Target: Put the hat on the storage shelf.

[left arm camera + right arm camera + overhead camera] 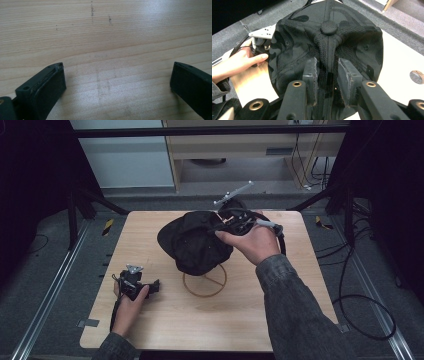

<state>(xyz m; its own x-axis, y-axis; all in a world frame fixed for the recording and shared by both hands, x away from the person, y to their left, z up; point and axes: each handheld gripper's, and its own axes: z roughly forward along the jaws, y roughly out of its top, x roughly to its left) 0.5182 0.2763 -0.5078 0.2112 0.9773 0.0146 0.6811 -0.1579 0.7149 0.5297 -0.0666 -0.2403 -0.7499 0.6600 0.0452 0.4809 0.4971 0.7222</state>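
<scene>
Our right gripper (327, 75) is clamped on a fold of the black cap (327, 45), holding it over the table's (280, 320) far middle, above a wooden ring (205, 281). Our left gripper (117, 82) rests near the table's left edge, jaws spread wide, holding nothing.

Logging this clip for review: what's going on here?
A person works at a wooden table. The right gripper is shut on a fold of a black cap, held over a wooden ring stand. The left gripper rests open on bare tabletop, holding nothing.
</scene>
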